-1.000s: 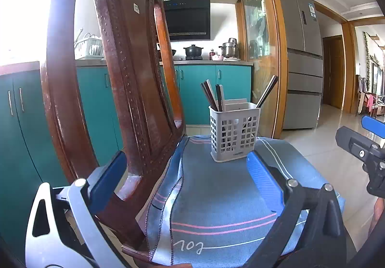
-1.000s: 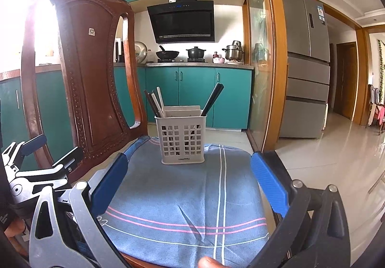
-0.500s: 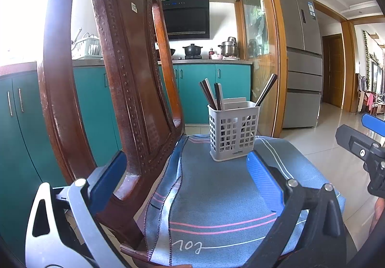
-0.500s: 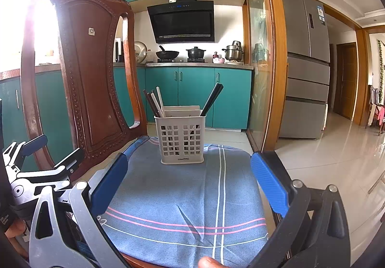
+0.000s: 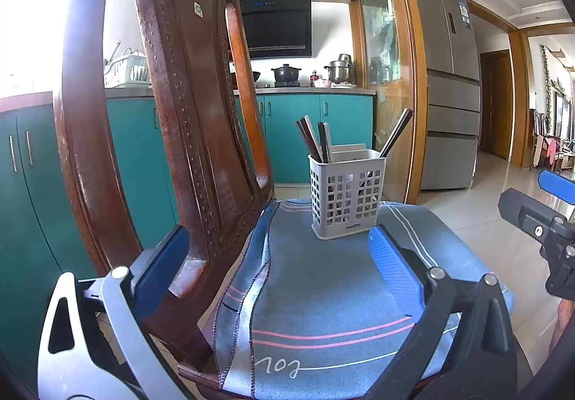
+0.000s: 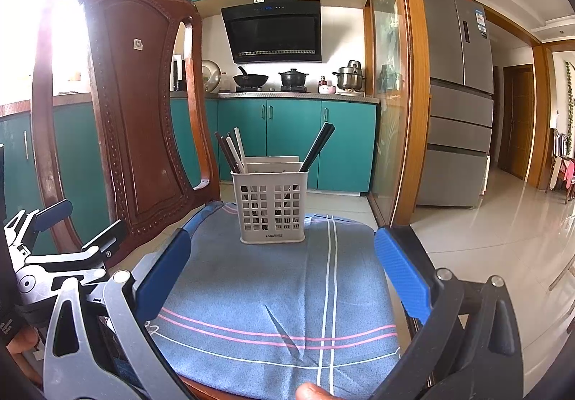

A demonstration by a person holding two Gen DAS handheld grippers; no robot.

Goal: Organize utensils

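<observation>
- a grey slotted utensil holder [image 6: 272,209] stands upright on a blue striped cloth [image 6: 273,296], toward the far side of a wooden chair's seat.
- the chair's carved back [image 6: 136,105] rises on the left of the holder; the cloth covers the seat and hangs over its near edge.
- in the holder's left part, a bunch of dark and pale chopsticks [image 6: 230,152] leans left; in the right part, a dark pair [image 6: 318,147] leans right. a pale flat piece [image 6: 271,164] shows just above the rim between them.
- the left gripper [image 5: 276,263] hovers near the seat's left side, its blue pads wide apart and nothing between them but the chair's back post and cloth behind.
- the right gripper [image 6: 282,263] hovers over the near part of the cloth, its blue pads also wide apart and holding nothing; the holder sits well beyond its tips, centred in its view.
- a fingertip [image 6: 312,391] shows at the bottom edge of the right wrist view.
- far behind are teal kitchen cabinets [image 6: 287,138], a black range hood [image 6: 275,32], pots on the stove [image 6: 293,77], and a grey fridge [image 6: 456,105] to the right.
</observation>
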